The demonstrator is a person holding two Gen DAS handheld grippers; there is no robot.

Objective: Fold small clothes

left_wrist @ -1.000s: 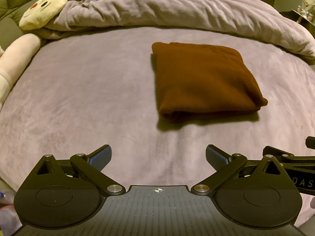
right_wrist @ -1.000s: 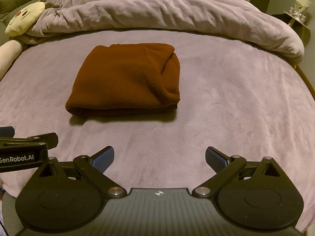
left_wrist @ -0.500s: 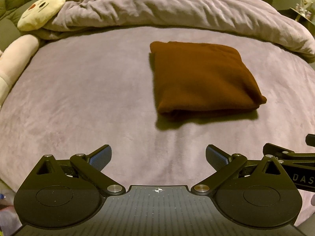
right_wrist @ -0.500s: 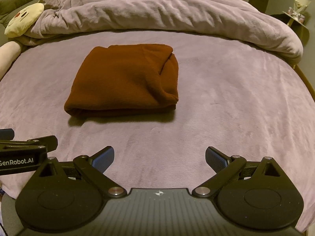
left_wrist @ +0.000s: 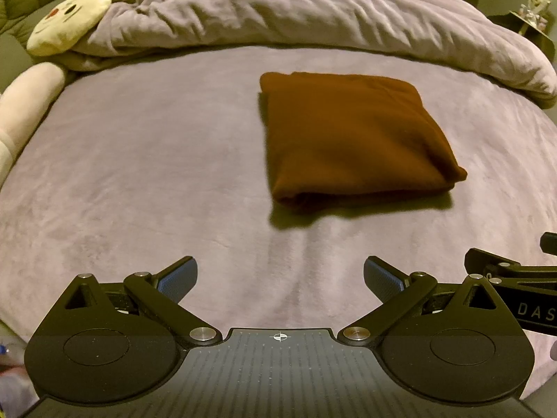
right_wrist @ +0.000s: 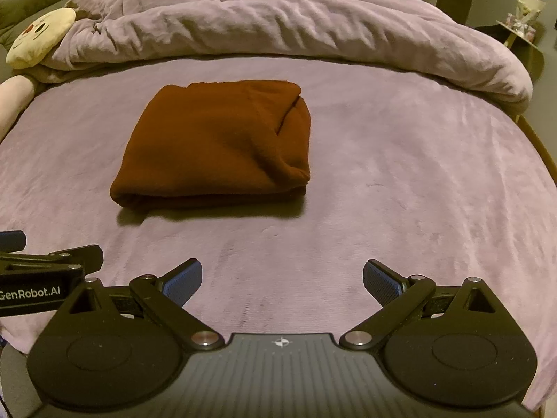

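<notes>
Barely any change from a second ago: framing drifts a touch, brown garment unmoved, both tools hanging back at the near edge of the bed.

Left gripper (left_wrist: 280,277) spread wide, blue pads apart, nothing between them. Right gripper (right_wrist: 282,278) likewise wide open and empty. Side by side, close together, each catching the other at the frame edge.

Folded brown garment (left_wrist: 351,136) lies flat on the purple bed (left_wrist: 139,174), ahead of the left gripper and off to its right; ahead of the right gripper and off to its left (right_wrist: 216,146). Well apart from both sets of fingertips. Looks folded into a compact rectangle, so likely near the end of the task. Right-hand edge shows a tucked pleat, possibly a sleeve or cuff, though too dim to be sure.

Beyond it, a bunched purple duvet (right_wrist: 296,24); far left, a cream face cushion (left_wrist: 69,22).

Risks, as judged: plush fleece dragging on the plush cover if pushed, pulling layers askew; a pinch taking only the top layer and opening the fold; loose right edge springing out.

Readable writing: "GenRobot.AI" on the left tool body seen from the right wrist; "DAS", cut off, on the right tool seen from the left wrist.
</notes>
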